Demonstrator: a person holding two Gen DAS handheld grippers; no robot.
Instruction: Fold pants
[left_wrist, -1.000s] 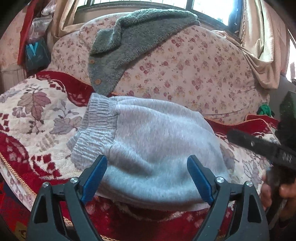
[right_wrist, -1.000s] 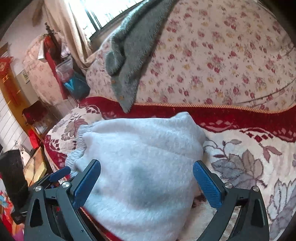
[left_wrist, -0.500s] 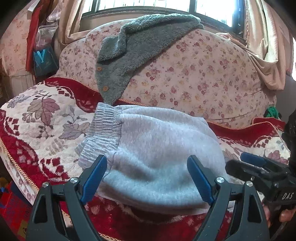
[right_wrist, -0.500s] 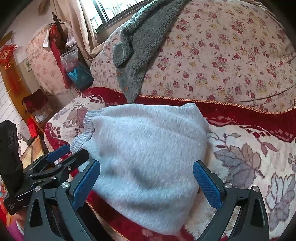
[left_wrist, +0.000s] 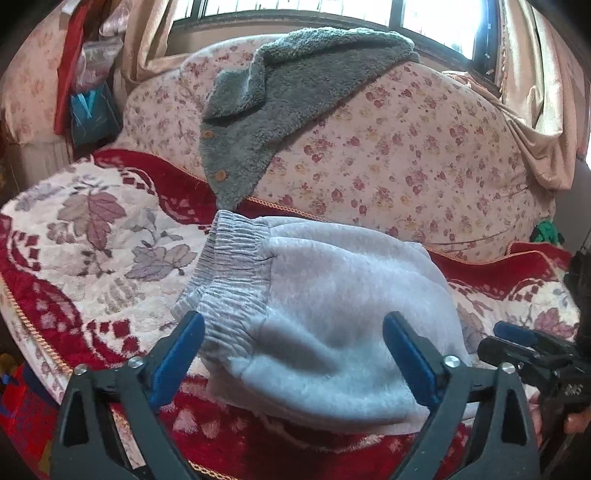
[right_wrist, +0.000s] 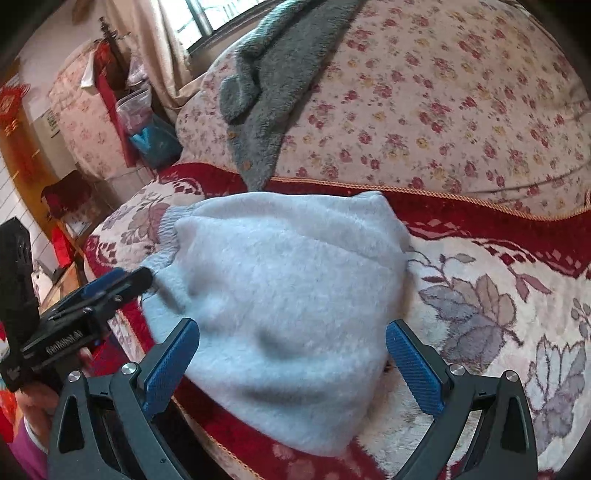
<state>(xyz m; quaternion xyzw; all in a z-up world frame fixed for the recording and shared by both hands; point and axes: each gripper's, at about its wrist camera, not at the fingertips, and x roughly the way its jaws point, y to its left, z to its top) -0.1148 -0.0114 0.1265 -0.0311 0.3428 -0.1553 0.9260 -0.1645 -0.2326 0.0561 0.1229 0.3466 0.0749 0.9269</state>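
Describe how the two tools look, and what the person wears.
Each tool, left and right, has black angular arms with silver screws and two blue textured pads. Seen from the other side, the bodies are black with white lettering too blurred to read. A purple sleeve shows at the left hand.

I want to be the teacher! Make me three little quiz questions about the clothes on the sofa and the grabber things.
1. True or false: the left gripper is pinching the grey pants.
2. What lies draped over the floral sofa back? A) a red scarf B) a dark grey fleece jacket C) a striped towel
3. Fill in: the pants' ribbed waistband points toward the ___ side of the left wrist view.

Key:
1. False. Its jaws have just been opening and stand wide, not pressing the pants; the right gripper is open too.
2. B
3. left
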